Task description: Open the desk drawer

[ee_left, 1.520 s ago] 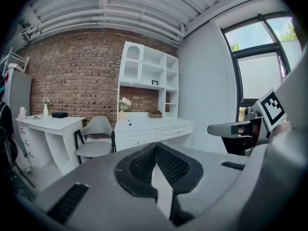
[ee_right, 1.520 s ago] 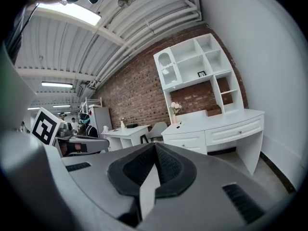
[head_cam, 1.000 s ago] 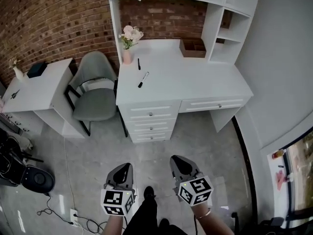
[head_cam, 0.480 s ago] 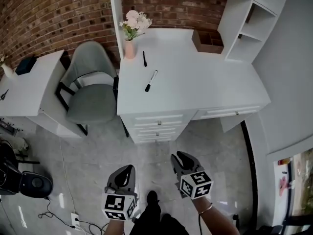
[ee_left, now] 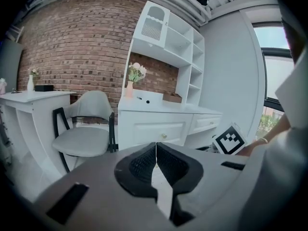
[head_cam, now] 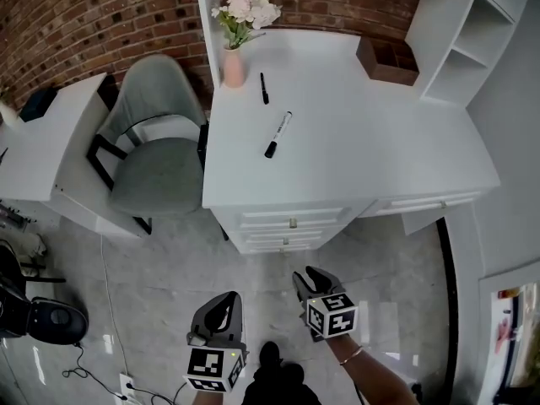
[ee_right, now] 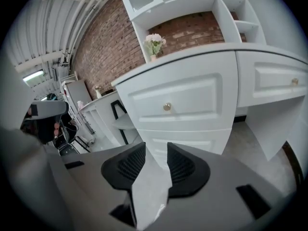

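Since the earlier frames, the white desk (head_cam: 354,167) has been brought closer in the head view, and both grippers have been carried nearer to its front edge. The jaws of the right gripper (head_cam: 310,275) have just been opening. In the right gripper view they are held apart with nothing between them (ee_right: 156,150), and they are aimed at the stack of drawers. The jaws of the left gripper (head_cam: 229,298) are seen clenched together in the left gripper view (ee_left: 155,146), and nothing is gripped by them.

The white top drawer with a small brass knob (head_cam: 293,223) is found under the front edge of the tabletop, towards its left corner. It is shown shut, flush with the fronts below it, and is not touched by either gripper (ee_right: 167,107). A second, shallow white drawer (head_cam: 430,202) is set under the right part of the front edge and is also shut.

A pink vase of pale flowers (head_cam: 234,66) is placed at the back left corner of the tabletop. A small black pen (head_cam: 264,89) is laid just beside it, and a black-and-white marker (head_cam: 278,134) is laid nearer the middle. A brown wooden box (head_cam: 388,62) is kept at the back edge towards the right. A grey-green padded chair (head_cam: 160,154) is stood against the left edge of the desk.
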Action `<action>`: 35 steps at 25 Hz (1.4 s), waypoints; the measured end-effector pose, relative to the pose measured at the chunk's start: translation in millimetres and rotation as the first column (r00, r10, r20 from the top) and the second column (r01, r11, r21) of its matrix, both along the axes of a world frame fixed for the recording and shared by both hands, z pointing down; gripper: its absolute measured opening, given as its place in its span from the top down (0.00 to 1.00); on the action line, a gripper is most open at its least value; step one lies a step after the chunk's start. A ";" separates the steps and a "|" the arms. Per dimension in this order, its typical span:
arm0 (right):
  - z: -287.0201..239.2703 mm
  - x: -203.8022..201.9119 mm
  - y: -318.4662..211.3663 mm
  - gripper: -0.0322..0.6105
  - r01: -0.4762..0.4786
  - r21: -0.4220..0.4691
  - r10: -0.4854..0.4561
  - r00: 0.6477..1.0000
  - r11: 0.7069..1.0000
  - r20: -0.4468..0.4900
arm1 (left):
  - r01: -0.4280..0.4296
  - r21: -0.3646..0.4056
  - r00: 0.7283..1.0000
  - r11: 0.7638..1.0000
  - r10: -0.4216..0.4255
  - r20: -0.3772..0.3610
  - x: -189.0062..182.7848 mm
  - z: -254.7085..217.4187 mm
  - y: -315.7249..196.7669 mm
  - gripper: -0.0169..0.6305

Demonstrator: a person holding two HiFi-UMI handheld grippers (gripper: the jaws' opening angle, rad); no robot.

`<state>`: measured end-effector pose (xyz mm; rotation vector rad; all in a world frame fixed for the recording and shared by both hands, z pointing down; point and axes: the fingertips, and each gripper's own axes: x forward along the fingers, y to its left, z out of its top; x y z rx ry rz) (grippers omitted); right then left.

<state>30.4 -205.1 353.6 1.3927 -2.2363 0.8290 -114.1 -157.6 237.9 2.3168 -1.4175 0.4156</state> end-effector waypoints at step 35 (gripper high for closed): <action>436.1 -3.3 -107.5 0.74 -0.051 -0.040 0.044 0.984 0.998 -0.174 | 0.070 0.165 0.997 0.984 -0.074 0.020 -26.6 341.4 -33.8 0.96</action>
